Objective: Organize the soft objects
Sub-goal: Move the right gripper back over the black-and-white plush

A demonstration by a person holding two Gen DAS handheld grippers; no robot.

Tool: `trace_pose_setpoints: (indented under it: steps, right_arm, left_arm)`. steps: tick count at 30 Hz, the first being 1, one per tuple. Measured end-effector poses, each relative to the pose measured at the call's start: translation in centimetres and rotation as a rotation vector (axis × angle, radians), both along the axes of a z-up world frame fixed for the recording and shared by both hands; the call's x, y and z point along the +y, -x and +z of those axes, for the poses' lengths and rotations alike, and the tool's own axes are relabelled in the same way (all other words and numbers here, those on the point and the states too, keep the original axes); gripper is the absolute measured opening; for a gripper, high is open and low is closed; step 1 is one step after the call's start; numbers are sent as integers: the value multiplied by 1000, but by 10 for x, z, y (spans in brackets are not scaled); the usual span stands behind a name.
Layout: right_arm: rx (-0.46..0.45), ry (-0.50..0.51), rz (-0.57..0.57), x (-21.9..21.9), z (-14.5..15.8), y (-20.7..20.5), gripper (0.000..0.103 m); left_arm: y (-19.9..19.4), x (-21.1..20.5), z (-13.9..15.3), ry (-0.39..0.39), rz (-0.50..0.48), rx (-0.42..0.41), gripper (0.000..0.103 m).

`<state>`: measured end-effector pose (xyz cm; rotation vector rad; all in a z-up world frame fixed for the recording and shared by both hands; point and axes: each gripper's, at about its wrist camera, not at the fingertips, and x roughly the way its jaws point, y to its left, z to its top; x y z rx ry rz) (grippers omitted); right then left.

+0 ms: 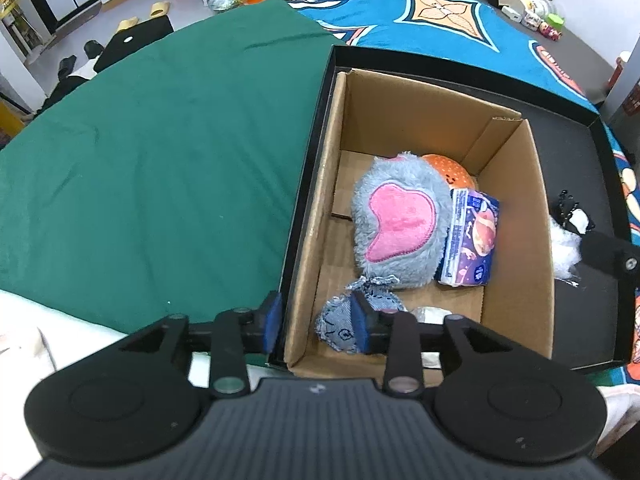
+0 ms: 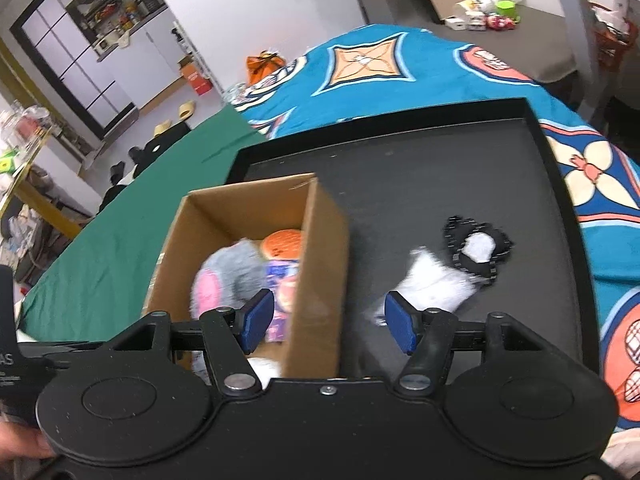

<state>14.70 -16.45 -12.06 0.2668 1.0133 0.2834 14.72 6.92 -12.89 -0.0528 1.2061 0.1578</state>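
Denim toy [image 1: 352,320] lies loose in the cardboard box [image 1: 516,216].
Your left gripper [image 1: 316,322] fingers are spread, touching nothing; right gripper [image 2: 326,320] fingers are spread, empty, toward the white plush [image 2: 430,284].

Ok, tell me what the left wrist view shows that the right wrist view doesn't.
Only the left wrist view shows the small denim pouch in the near corner of the cardboard box, lying loose between the open fingers of the left gripper.

Only the right wrist view shows the right gripper from behind, open and empty over the box's right wall, and the whole black-and-white toy on the black tray.

Both show the box holding the grey plush, the orange toy and the tissue pack, plus the green cloth.
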Motion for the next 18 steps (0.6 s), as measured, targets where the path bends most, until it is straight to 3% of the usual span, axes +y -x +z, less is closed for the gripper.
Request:
trace_pose_setpoints:
  steps: [8, 18]
  right_arm:
    - [13, 2, -53, -31, -18, -11, 61]
    - [32, -2, -136, -67, -43, -30, 61]
  left_arm:
    - [-7, -6, -3, -56, 14, 21, 53]
    - [-20, -10, -6, -109, 35, 41, 55]
